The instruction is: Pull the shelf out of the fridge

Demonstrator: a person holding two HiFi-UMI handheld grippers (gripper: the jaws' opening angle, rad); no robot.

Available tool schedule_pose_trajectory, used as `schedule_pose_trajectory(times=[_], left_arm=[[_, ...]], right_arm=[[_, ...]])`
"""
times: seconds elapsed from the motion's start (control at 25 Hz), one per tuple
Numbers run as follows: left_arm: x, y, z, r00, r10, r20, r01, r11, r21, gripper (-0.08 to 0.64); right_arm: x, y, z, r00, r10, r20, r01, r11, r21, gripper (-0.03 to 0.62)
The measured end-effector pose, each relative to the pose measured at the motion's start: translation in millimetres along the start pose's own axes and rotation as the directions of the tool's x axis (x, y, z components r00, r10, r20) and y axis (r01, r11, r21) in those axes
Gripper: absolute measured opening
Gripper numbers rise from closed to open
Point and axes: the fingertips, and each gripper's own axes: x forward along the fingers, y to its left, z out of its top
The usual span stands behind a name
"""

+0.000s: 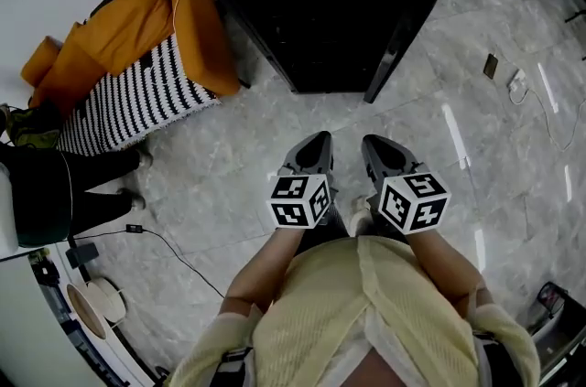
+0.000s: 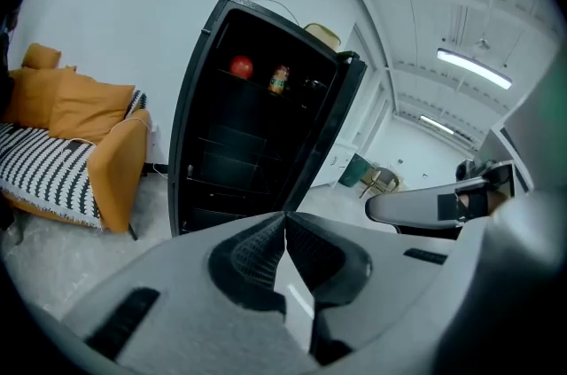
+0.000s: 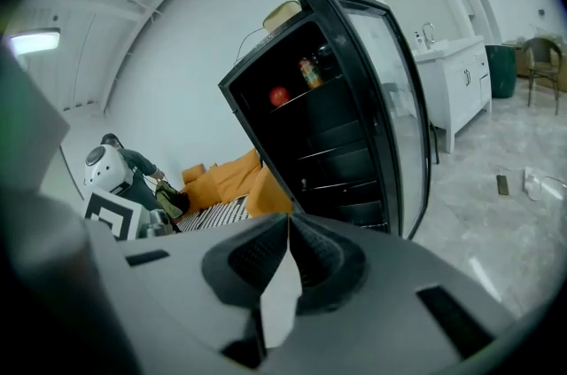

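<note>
**Tall black fridge**, with its glass door open on the right, stands straight ahead across the pale marble floor. The dark shelves sit inside, long axes crosswise to the reach. The top one carries a red fruit and a small bottle. The left hand-held gripper and right hand-held gripper are both clenched on nothing. They point at the opening from well apart, neither clearly nearer.

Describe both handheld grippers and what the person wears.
Left gripper and right gripper are grey, tapering to pointed jaws, each carrying a white cube with black square markers. Dark ribbed pads line them. The person wears a pale yellow knit top.
</note>
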Motion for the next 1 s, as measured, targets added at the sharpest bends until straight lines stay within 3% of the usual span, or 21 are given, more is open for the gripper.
schedule_pose_trajectory(times=[0.52,1.0], left_arm=[[38,40,10,0.999,-0.017,-0.039,0.018,1.0,0.02,0.023],[72,72,-7,0.996,-0.025,-0.081,0.022,0.999,-0.033,0.023]], right_arm=[[52,-32,-9,0.996,-0.086,-0.021,0.087,0.996,0.008,0.029],[101,-54,-8,0.991,-0.131,0.023,0.131,0.991,0.017,0.029]])
